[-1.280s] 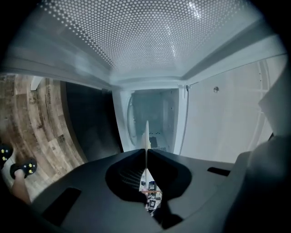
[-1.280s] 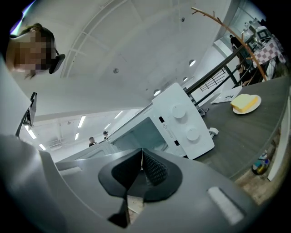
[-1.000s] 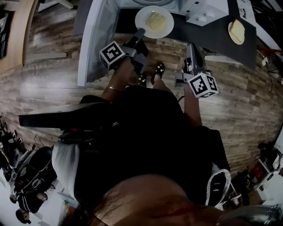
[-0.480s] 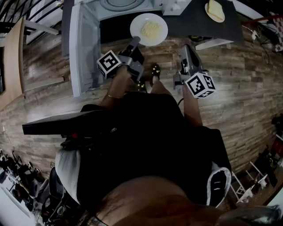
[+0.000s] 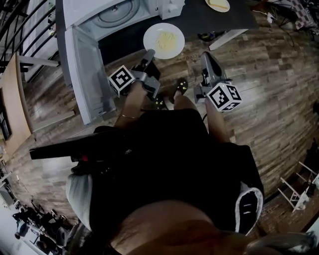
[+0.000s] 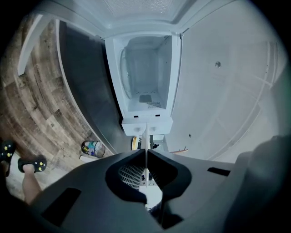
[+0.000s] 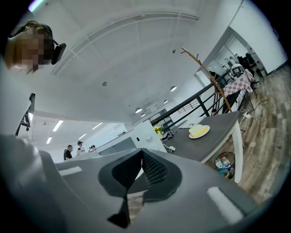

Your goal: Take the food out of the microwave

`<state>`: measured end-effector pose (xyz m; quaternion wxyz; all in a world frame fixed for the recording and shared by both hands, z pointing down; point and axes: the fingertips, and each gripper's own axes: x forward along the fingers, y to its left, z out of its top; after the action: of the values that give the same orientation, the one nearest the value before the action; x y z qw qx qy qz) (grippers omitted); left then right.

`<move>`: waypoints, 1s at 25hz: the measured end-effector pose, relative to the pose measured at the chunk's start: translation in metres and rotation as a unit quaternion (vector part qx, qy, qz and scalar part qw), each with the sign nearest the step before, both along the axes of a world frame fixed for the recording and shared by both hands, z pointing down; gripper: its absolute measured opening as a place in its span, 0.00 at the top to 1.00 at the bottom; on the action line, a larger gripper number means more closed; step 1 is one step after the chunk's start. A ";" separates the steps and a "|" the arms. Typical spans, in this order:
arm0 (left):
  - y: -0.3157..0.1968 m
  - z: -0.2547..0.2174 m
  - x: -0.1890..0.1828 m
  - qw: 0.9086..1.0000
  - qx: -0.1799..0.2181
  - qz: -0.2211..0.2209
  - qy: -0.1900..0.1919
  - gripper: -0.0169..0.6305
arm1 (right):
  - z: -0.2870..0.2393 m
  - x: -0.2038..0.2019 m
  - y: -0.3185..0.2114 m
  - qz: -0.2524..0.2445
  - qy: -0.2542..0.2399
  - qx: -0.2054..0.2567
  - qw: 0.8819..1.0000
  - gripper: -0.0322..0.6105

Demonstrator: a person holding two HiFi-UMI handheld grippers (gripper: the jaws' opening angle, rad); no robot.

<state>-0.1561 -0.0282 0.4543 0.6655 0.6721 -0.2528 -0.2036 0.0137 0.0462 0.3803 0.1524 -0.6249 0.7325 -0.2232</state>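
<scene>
In the head view a white plate [image 5: 163,41] with yellow food hangs over the dark table's front edge, just in front of the open white microwave [image 5: 117,12]. The microwave's door [image 5: 83,79] stands swung wide to the left. My left gripper [image 5: 148,53] is shut on the plate's near rim. The left gripper view shows that plate [image 6: 146,132] edge-on as a thin white line pinched in the left gripper [image 6: 146,152], with the empty microwave cavity [image 6: 145,86] beyond. To the right of the plate, my right gripper [image 5: 204,56] is shut, and the right gripper view shows this gripper [image 7: 142,152] holding nothing.
A second plate [image 5: 218,4] with a yellow slice lies on the dark table [image 5: 219,22], and the right gripper view shows this plate [image 7: 199,131] too. A basket of bottles [image 7: 223,164] stands under the table. The person's shoes [image 5: 180,85] are on the wooden floor. Several people [image 7: 68,152] stand far off.
The left gripper has drawn the plate away from the microwave's opening, toward the table's edge. The right gripper moved along beside it. The open microwave shows more fully now.
</scene>
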 end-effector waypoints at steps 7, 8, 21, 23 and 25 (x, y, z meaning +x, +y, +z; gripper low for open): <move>0.007 -0.001 0.020 0.999 0.000 0.033 -0.003 0.95 | -0.005 0.023 0.012 0.034 -0.004 0.007 0.999 0.95; 0.007 -0.002 0.025 0.999 -0.001 0.036 -0.001 0.95 | -0.005 0.028 0.014 0.038 -0.004 0.008 0.999 0.95; 0.010 0.001 0.098 0.997 0.003 0.071 0.002 0.95 | -0.001 0.090 0.026 0.066 -0.012 0.012 0.998 0.95; 0.009 0.001 0.109 0.997 0.005 0.073 0.003 0.95 | 0.000 0.102 0.027 0.069 -0.013 0.011 0.997 0.95; 0.008 0.000 0.120 0.997 0.002 0.073 0.004 0.95 | -0.001 0.114 0.028 0.072 -0.014 0.012 0.997 0.95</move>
<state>-0.0362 -0.0204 0.4546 0.6780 0.6895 -0.2000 -0.1576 0.1274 0.0741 0.3789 0.1852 -0.6709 0.6862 -0.2118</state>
